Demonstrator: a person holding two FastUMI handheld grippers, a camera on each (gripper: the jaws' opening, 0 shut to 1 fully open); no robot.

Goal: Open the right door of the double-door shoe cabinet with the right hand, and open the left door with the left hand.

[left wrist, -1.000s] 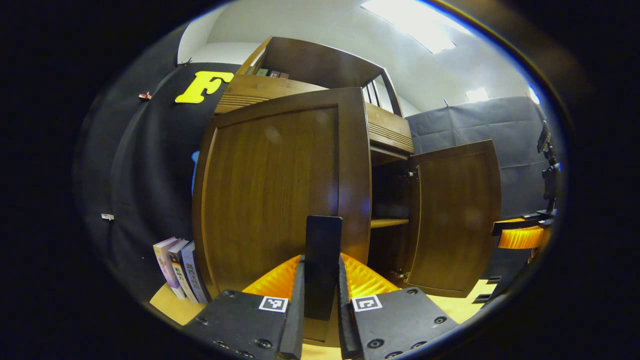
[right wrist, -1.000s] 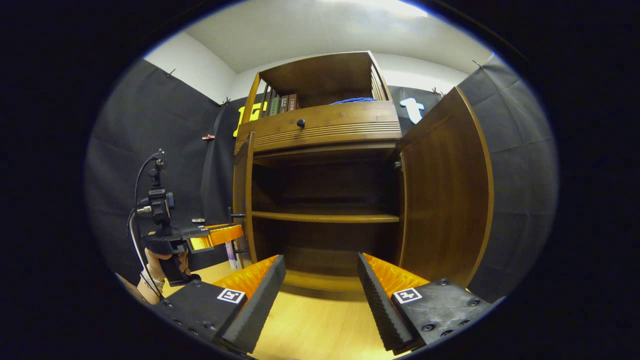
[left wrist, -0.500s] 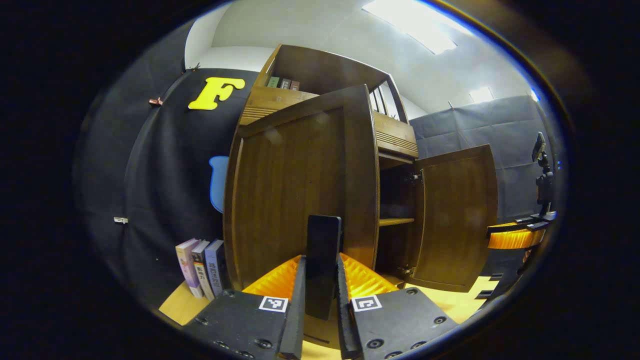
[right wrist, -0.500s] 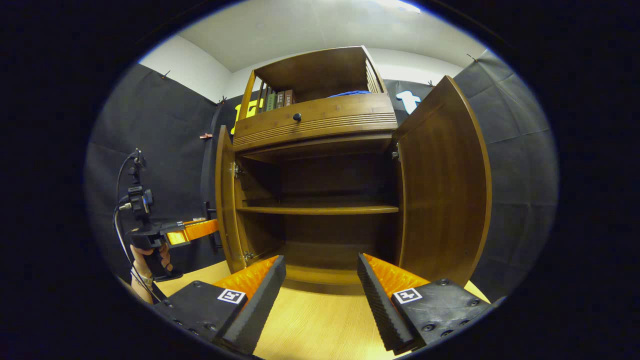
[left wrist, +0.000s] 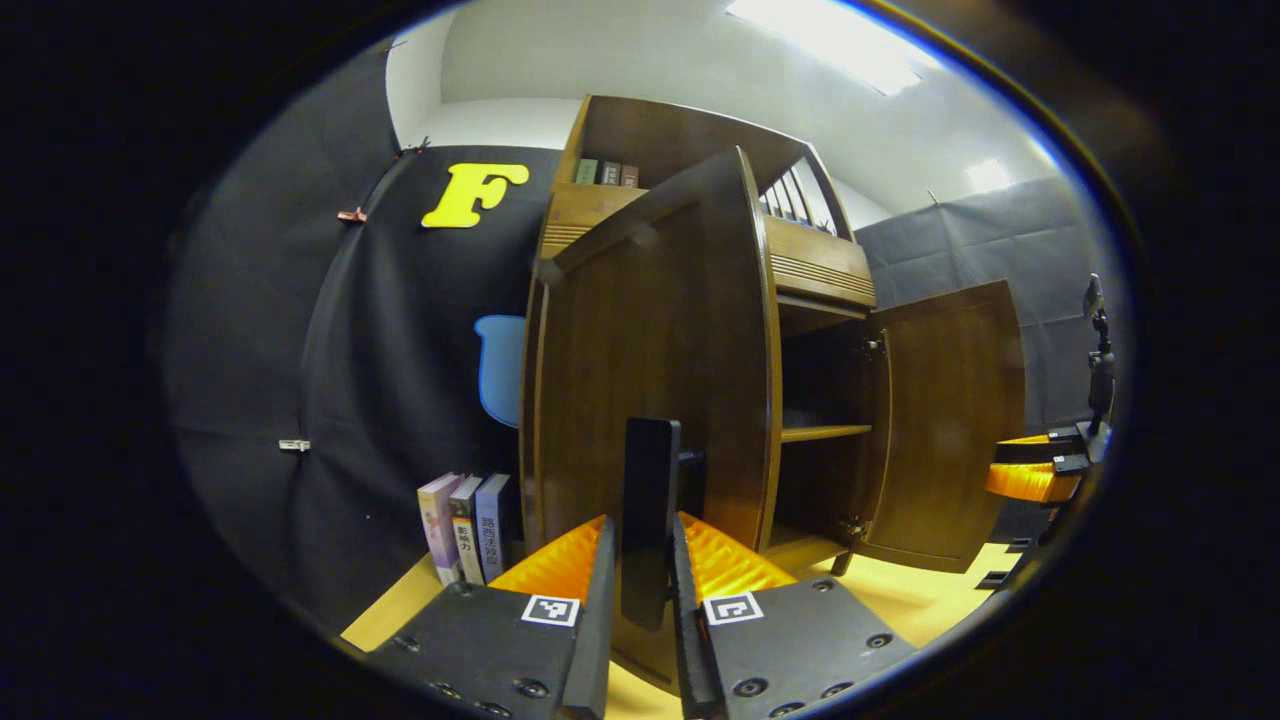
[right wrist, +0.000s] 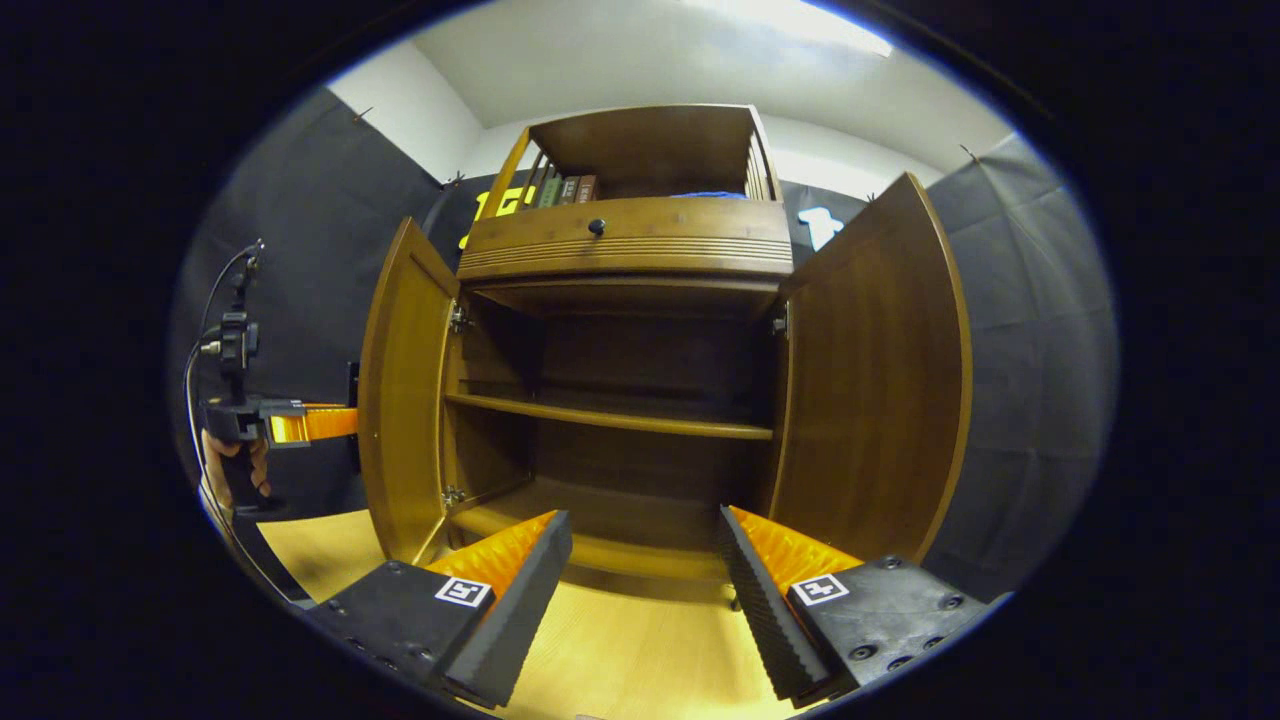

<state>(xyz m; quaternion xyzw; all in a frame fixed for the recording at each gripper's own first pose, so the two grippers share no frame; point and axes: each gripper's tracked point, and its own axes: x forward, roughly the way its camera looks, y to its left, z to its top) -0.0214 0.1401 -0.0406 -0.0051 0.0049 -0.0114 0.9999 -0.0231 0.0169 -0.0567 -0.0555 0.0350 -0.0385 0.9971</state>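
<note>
Left gripper view: left claw (left wrist: pixel 645 600) clamped on the dark handle (left wrist: pixel 649 500) of the left door (left wrist: pixel 650 370), which stands swung out.
Right gripper view: right claw (right wrist: pixel 640 590) wide, holding nothing, facing the cabinet (right wrist: pixel 620 235) interior.
Right door (right wrist: pixel 870 380): swung open.
Shelf (right wrist: pixel 610 415): bare.
Bench (right wrist: pixel 620 660): pale wood.

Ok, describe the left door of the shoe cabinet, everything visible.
The left door is a dark brown wood panel with a raised frame, hinged to the shoe cabinet and swung wide open. Its black upright handle is clamped between the fingers of the left hand-held gripper. Three books stand beside it.
</note>
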